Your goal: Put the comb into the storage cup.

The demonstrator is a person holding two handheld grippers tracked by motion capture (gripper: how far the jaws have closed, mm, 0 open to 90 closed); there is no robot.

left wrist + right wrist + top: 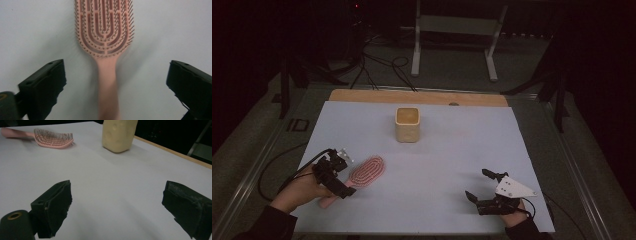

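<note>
A pink hairbrush [368, 171] lies bristles up on the white sheet [437, 150] at the front left, its handle pointing toward the person. My left gripper [345, 175] is over that handle and open. In the left gripper view the handle [107, 82] runs down the middle between the two black jaws, with a wide gap on each side and no contact. My right gripper [478, 184] rests open near the front right, and nothing lies between its jaws [117, 205]. In the right gripper view the brush [50, 138] lies far off at the upper left.
A cream square cup [407, 125] stands upright at the middle back of the sheet, also visible in the right gripper view [118, 135]. A wooden table edge [412, 96] borders the far side. Beyond it are floor cables [377, 70] and a white stand [457, 30].
</note>
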